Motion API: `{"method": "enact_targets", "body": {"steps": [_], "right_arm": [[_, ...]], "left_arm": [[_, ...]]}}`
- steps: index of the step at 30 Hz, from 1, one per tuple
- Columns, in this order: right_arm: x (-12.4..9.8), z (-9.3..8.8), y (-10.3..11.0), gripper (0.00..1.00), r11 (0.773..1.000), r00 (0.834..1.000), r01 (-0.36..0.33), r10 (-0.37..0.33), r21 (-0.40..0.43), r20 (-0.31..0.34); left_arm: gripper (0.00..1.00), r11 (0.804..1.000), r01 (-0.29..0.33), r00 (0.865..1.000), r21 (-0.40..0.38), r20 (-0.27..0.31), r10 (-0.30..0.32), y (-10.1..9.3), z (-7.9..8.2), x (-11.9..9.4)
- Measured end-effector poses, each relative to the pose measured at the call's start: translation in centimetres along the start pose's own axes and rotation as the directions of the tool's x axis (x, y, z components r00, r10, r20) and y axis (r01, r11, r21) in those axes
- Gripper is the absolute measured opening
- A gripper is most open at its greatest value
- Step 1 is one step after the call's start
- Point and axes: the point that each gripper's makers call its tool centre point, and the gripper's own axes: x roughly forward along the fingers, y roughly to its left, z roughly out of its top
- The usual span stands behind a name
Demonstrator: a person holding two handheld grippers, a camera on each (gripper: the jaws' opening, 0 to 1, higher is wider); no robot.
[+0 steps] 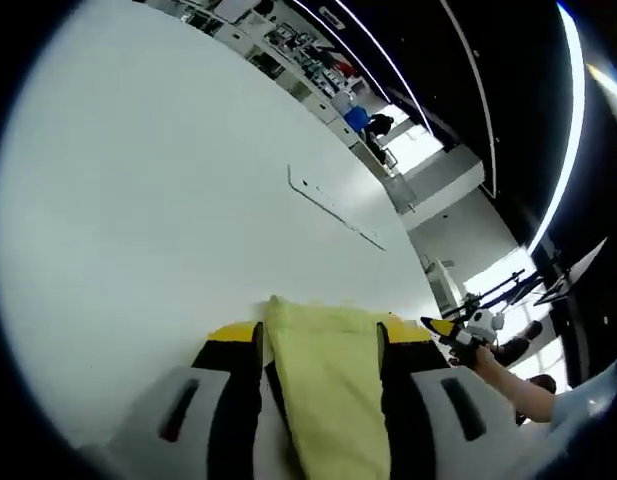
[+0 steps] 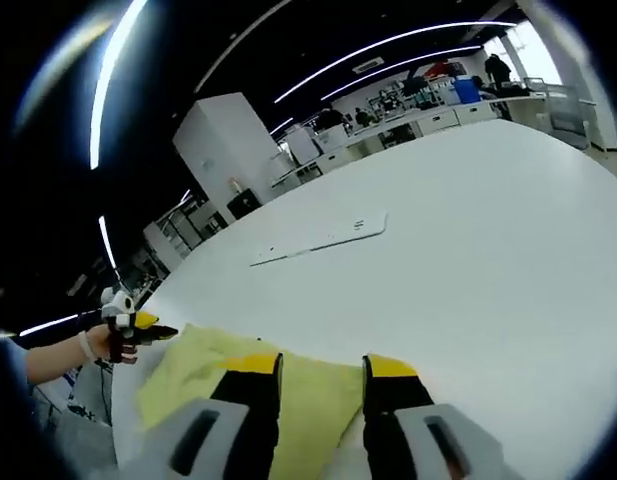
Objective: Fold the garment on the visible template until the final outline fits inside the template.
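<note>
Left gripper view: left gripper (image 1: 320, 345) jaws clamp the yellow cloth (image 1: 333, 390). Right gripper (image 2: 323, 378) jaws stand apart over the cloth; whether they grip it cannot be told. White table (image 2: 468, 240) lies open beyond.

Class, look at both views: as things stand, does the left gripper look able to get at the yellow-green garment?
Probably yes. In the left gripper view the garment already lies between the jaws of the left gripper on the white table, with nothing in the way. Whether the jaws are clamped on it is unclear.

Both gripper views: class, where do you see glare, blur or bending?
Left gripper view: window blown out; ceiling light strip curves from fisheye distortion; white table evenly lit. Right gripper view: curved light strips; blurred streak near the edge; yellow cloth sharp.
</note>
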Motion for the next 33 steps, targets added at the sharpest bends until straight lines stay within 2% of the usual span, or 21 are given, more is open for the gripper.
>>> {"method": "enact_targets", "body": {"steps": [3, 7, 9, 11, 12, 13, 15, 17, 21, 23, 24, 29, 33], "right_arm": [[-0.2, -0.1, 1.1, 0.51, 0.997, 0.999, -0.033, 0.033, -0.064, -0.01], [-0.5, -0.3, 2.2, 0.81, 0.987, 0.999, -0.05, 0.048, -0.155, -0.018], [-0.8, -0.5, 2.9, 0.91, 0.979, 0.998, -0.059, 0.055, -0.193, -0.023], [-1.1, -0.9, 3.6, 0.97, 0.971, 0.997, -0.076, 0.067, -0.226, -0.045], [-1.2, -1.0, 3.9, 0.99, 0.969, 0.996, -0.086, 0.077, -0.233, -0.047], [-1.4, -1.3, 4.1, 1.0, 0.966, 0.995, -0.089, 0.077, -0.243, -0.058], [-1.6, -1.4, 4.4, 1.0, 0.965, 0.994, -0.099, 0.087, -0.244, -0.061], [-1.8, -1.6, 4.4, 1.0, 0.964, 0.994, -0.095, 0.081, -0.248, -0.068], [-2.6, -1.5, 4.7, 1.0, 0.968, 0.995, -0.097, 0.087, -0.23, -0.055], [-3.1, -1.5, 4.7, 1.0, 0.968, 0.995, -0.095, 0.085, -0.233, -0.051], [-3.6, -1.7, 4.7, 1.0, 0.967, 0.995, -0.093, 0.083, -0.239, -0.052], [-5.4, -2.6, 5.3, 1.0, 0.969, 0.996, -0.081, 0.074, -0.235, -0.042], [-7.0, -3.6, 5.8, 1.0, 0.971, 0.997, -0.071, 0.064, -0.227, -0.038]], "left_arm": [[0.61, 0.991, -0.01, 1.0, 0.132, 0.003, 0.01, 0.0, 0.1, -0.3], [0.79, 0.972, 0.002, 1.0, 0.233, 0.006, -0.004, -0.7, 0.0, -0.6], [0.85, 0.957, 0.01, 1.0, 0.29, -0.01, -0.008, -1.2, -0.4, -0.8], [0.96, 0.936, 0.038, 0.999, 0.351, -0.03, -0.029, -2.0, -1.0, -1.0], [0.99, 0.926, 0.051, 0.998, 0.374, -0.043, -0.038, -2.4, -1.4, -1.1], [0.99, 0.909, 0.076, 0.996, 0.41, -0.08, -0.047, -2.7, -2.3, -1.3], [0.99, 0.891, 0.074, 0.994, 0.448, -0.102, -0.031, -2.7, -3.1, -1.4], [0.99, 0.896, 0.077, 0.993, 0.438, -0.112, -0.03, -2.7, -3.6, -1.4], [0.99, 0.894, 0.105, 0.992, 0.435, -0.11, -0.063, -3.7, -4.4, -1.9], [0.99, 0.895, 0.106, 0.991, 0.432, -0.121, -0.059, -4.0, -5.0, -2.3], [0.99, 0.89, 0.11, 0.991, 0.443, -0.119, -0.064, -4.2, -5.4, -2.6], [0.99, 0.888, 0.111, 0.99, 0.447, -0.127, -0.06, -4.5, -6.9, -3.9], [0.99, 0.888, 0.112, 0.992, 0.445, -0.104, -0.073, -4.9, -7.2, -5.1]]}}
